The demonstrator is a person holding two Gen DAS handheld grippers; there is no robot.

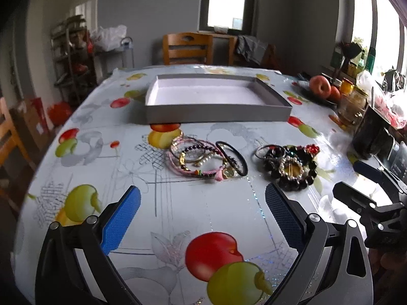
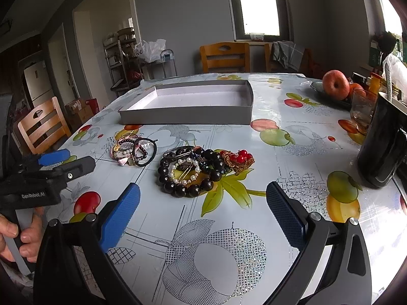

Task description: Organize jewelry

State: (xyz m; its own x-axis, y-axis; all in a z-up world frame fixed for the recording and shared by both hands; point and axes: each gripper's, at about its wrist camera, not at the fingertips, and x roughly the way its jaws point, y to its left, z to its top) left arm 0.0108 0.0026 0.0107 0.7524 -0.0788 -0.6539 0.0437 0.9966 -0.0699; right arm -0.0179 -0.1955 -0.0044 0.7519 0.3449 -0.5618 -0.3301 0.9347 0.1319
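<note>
Two heaps of jewelry lie on the fruit-print tablecloth. A heap of pink cords, thin bracelets and a black hair tie [image 1: 207, 160] [image 2: 133, 151] lies to the left. A heap of big dark beads, a pearl ring and a red-gold ornament [image 1: 292, 165] [image 2: 201, 171] lies to the right. A shallow grey box [image 1: 216, 113] [image 2: 188, 114] with a white, empty inside stands behind them. My left gripper [image 1: 202, 198] is open, just short of the left heap. My right gripper [image 2: 203, 197] is open, just short of the bead heap. Each gripper shows in the other's view.
A plate of apples [image 2: 335, 84], a glass [image 2: 361, 111], a dark jar [image 2: 381, 152] and other clutter crowd the table's right edge. Wooden chairs [image 2: 225, 57] stand at the far side and at the left [image 2: 43, 124]. A person's hand [image 2: 17, 233] holds the left gripper.
</note>
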